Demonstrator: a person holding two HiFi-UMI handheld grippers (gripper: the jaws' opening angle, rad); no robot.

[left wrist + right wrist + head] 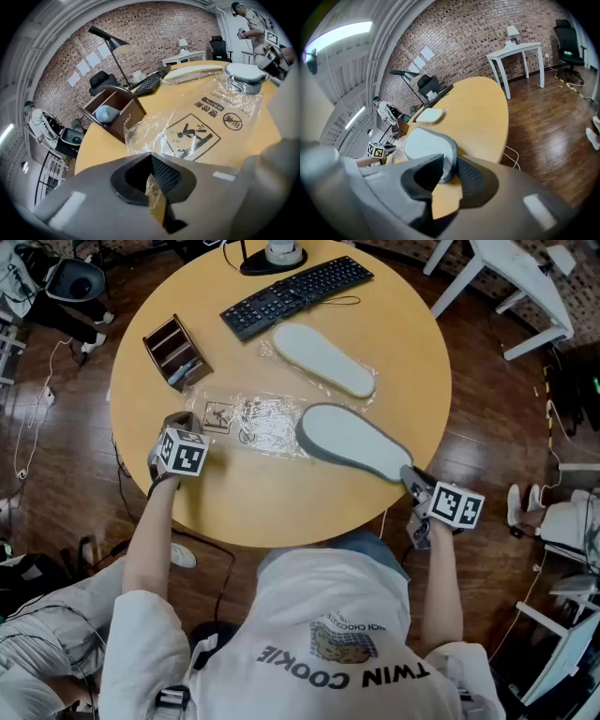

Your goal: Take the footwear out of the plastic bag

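Grey slipper (352, 442) lies on the round wooden table (281, 502), its heel clamped in my right gripper (413, 476). My left gripper (185, 420) pinches the clear plastic bag (258, 423), whose far edge meets the slipper's toe.

A red brick wall (487, 33) backs a dark wood floor (553, 136); a white desk (518, 48) and black chair (567, 37) stand beyond the round tabletop (483, 108).
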